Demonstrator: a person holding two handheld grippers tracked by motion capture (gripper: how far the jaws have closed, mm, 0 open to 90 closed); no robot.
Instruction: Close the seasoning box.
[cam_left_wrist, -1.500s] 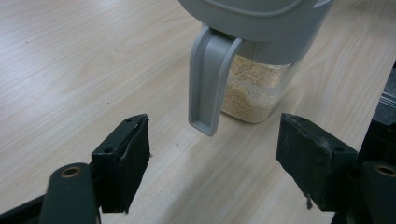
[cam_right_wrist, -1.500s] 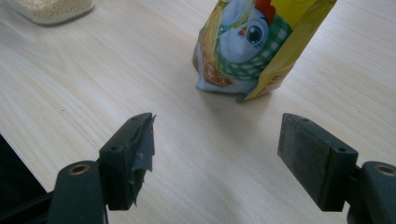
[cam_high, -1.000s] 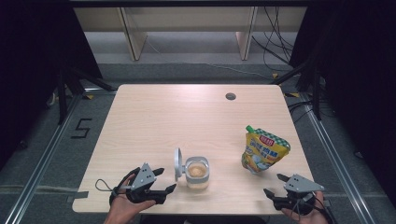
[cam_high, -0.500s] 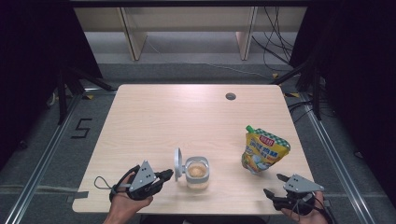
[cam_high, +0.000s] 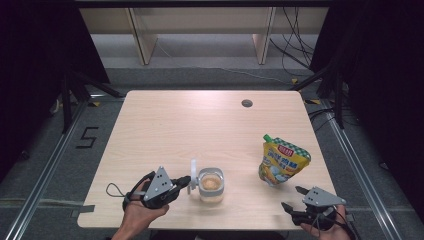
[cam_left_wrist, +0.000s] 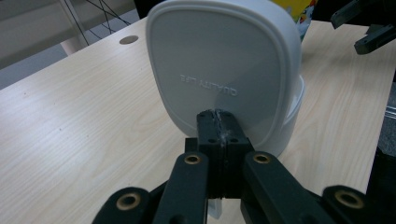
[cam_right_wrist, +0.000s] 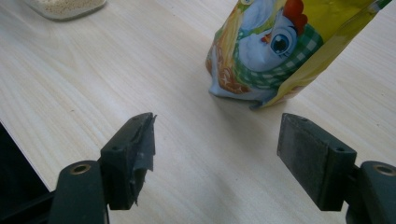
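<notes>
Left claw (cam_left_wrist: 219, 135) just closed (on lid (cam_left_wrist: 219, 65)).

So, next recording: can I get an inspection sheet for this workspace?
Surface: light wooden table, bare wood with a round grommet hole.
Job's things: clear container holding pale granules, its white hinged lid standing upright; yellow pouch upright to its right, apart.
Clutter: nothing seen.
Grippers: left gripper has just closed, shut at the lid's lower edge; right gripper open, short of the pouch.
Cables: loop trailing from the left gripper; bundle on the floor behind.
Surroundings: grey floor, black curtains, a "5" marked on the floor.
</notes>
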